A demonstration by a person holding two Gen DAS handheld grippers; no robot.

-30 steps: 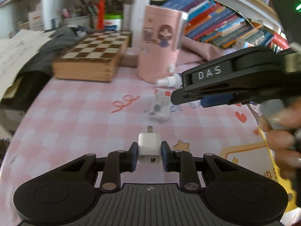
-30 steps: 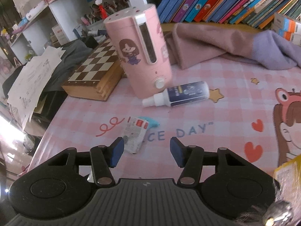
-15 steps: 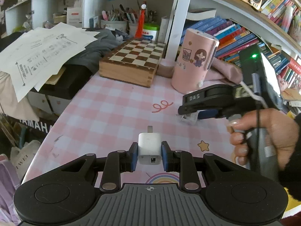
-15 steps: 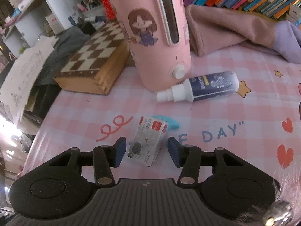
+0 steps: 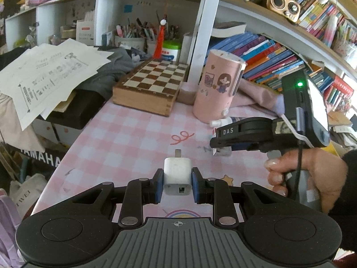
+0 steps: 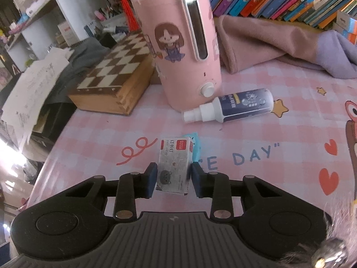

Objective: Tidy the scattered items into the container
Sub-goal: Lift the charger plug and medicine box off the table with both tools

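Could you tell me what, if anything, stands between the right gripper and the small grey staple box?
Nothing does: the right gripper is shut on the small grey staple box, a blue pad on each side. No container shows in either view, so that path cannot be judged.

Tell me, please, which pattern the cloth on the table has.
The tablecloth has pink and white checks with printed cartoons; the right wrist view shows it best.

Chessboard box [image 5: 149, 87], closed, centre of the left view. Loose papers [image 5: 48, 76] at left, over dark cloth [image 5: 104, 76]. Books [image 5: 265, 58] slanted on the shelf at upper right; radio [image 5: 283, 4] above them. Pink cloth [image 6: 263, 42] at upper right of the right view.
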